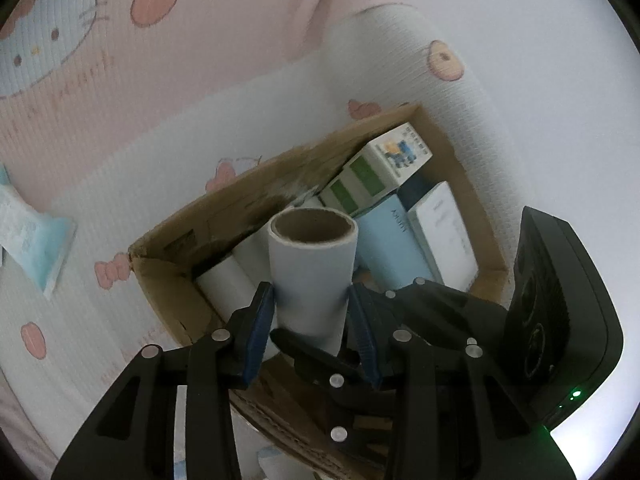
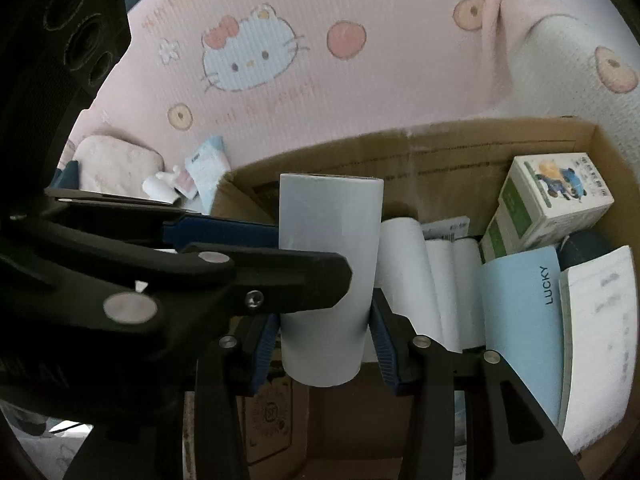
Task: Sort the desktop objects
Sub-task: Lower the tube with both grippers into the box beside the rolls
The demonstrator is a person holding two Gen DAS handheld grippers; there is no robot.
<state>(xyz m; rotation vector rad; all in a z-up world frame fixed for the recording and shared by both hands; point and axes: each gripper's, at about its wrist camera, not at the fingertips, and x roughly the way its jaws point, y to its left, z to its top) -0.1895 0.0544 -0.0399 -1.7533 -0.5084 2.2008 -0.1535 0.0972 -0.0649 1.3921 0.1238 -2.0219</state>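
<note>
Both grippers clamp the same white roll (image 2: 328,280): right gripper (image 2: 326,344) pinches its lower end, left gripper (image 1: 312,312) grips it crosswise higher up, pads pressed to its sides. Its long axis stands nearly upright, open core on top, hanging over the cardboard box (image 2: 440,160); beyond lie more rolls (image 2: 432,280), blue booklet (image 2: 520,320) and cartons (image 2: 552,204)

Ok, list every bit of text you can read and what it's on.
"LUCKY": blue box, along its edge.
Pink cloth: faint lettering, unreadable.
Green-and-white box: barcode and small print, too small.
White box: blurred print.
Carton wall: small print, unreadable.
</note>
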